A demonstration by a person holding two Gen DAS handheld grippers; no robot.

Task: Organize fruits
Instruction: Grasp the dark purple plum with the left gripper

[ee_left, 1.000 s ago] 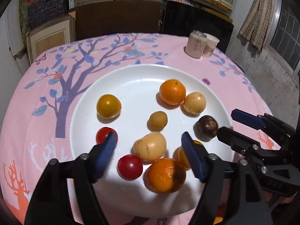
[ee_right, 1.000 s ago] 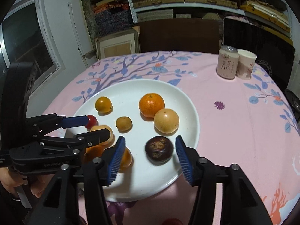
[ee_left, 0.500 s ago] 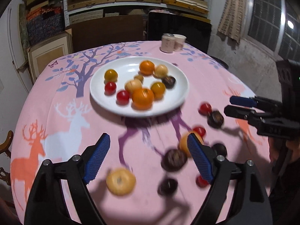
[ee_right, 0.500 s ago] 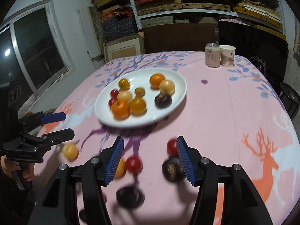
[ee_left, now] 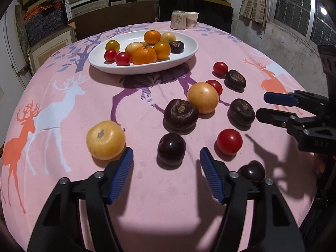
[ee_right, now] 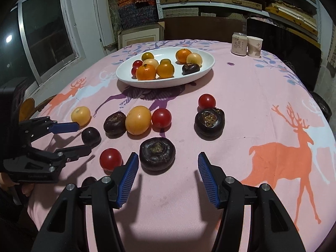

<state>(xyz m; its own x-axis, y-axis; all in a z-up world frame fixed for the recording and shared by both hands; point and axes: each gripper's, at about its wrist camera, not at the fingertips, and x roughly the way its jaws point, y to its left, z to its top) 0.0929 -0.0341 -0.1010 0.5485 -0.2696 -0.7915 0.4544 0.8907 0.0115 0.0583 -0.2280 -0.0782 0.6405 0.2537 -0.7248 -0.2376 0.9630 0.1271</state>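
A white plate (ee_left: 189, 51) at the far side holds several oranges, yellow fruits, red tomatoes and one dark fruit. Loose fruit lies on the pink cloth nearer me. My left gripper (ee_left: 166, 154) hovers low with its jaws closing. A dark plum (ee_left: 171, 146) sits just between its tips, untouched, and a yellow fruit (ee_left: 106, 139) lies outside its left finger. My right gripper (ee_right: 168, 157) is open with a dark wrinkled fruit (ee_right: 157, 153) between its tips, close to the left pad. A red tomato (ee_right: 110, 159) lies to the left of that gripper.
More loose fruit lies mid-table: a yellow-orange fruit (ee_left: 202, 97), dark wrinkled fruits (ee_left: 180, 113) (ee_left: 235, 79) and red tomatoes (ee_left: 220, 68). A can (ee_left: 178, 20) and paper cup (ee_left: 191, 20) stand at the far edge. Chairs and shelves are behind the table.
Both grippers have drawn back from over the plate to the near part of the table, above the loose fruit. The left jaws stand narrower than half a second ago.
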